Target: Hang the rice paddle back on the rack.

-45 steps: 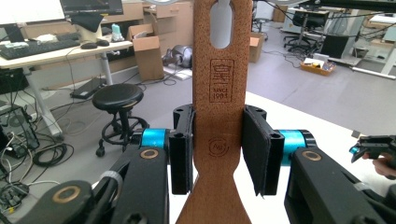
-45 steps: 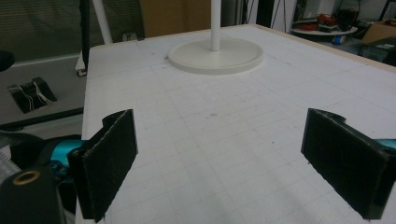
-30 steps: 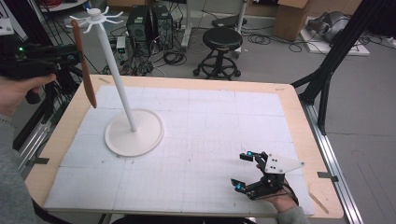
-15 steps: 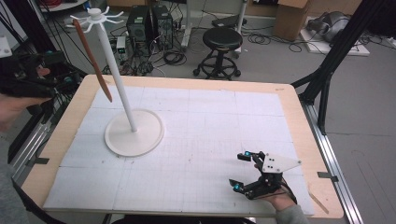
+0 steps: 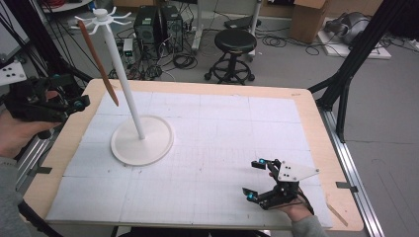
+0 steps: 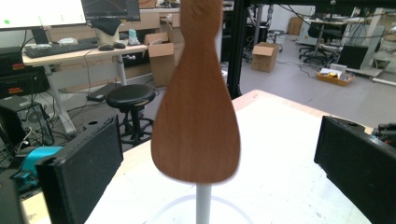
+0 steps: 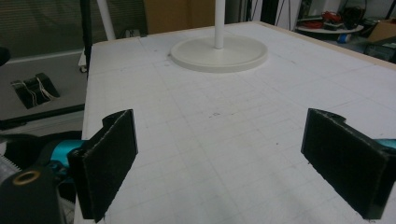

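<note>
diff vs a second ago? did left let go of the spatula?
Yes. The left gripper has just opened its jaws and drawn back down-left; the wooden spatula is free of them and hangs from the white stand, its blade swung in toward the pole. The right gripper is open near the table's front edge, as before.

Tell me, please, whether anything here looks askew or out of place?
Nothing is damaged or spilled. The wooden spatula hangs from the white stand at a slant, not plumb, its blade tilted toward the pole. The left gripper, just opened, is clear of it.
</note>
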Demonstrator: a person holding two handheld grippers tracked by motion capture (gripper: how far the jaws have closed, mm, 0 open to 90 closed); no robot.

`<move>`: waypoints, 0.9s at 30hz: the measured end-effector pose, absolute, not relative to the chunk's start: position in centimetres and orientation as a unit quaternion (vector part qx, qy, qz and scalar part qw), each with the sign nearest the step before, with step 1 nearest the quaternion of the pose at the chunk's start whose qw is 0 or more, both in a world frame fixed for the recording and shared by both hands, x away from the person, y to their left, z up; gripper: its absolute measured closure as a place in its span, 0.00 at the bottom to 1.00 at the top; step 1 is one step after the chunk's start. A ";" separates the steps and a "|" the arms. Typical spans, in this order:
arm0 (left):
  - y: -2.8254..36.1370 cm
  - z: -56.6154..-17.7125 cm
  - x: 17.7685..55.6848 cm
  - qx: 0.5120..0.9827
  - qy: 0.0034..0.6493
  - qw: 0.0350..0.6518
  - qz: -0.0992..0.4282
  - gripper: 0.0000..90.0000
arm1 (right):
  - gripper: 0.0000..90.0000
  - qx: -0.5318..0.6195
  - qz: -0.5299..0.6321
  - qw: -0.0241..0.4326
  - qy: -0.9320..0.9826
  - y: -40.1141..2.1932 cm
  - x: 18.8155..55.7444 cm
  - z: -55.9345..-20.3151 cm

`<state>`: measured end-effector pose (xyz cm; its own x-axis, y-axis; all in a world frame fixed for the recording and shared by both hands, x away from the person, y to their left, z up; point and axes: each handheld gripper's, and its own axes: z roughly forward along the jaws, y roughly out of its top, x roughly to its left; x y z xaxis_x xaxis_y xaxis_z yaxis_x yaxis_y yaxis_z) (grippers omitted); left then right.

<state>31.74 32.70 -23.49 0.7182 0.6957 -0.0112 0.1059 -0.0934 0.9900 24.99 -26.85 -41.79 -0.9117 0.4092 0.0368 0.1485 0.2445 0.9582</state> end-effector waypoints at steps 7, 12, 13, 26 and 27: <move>31.5 -25.0 30.6 0.705 0.274 0.603 0.253 0.02 | 0.11 0.175 0.584 0.110 0.785 -26.6 25.1 -41.8; 31.9 -26.5 30.3 0.702 0.283 0.603 0.253 0.02 | 0.11 0.175 0.582 0.113 0.786 -26.5 25.0 -41.8; 32.0 -26.7 30.2 0.699 0.285 0.605 0.253 0.02 | 0.11 0.176 0.582 0.112 0.786 -26.5 25.0 -41.8; 33.0 -31.0 28.3 0.676 0.301 0.624 0.253 0.02 | 0.11 0.175 0.582 0.114 0.786 -26.3 25.2 -41.8; 33.0 -31.4 28.2 0.672 0.304 0.626 0.254 0.02 | 0.11 0.175 0.582 0.112 0.786 -26.3 25.2 -41.8</move>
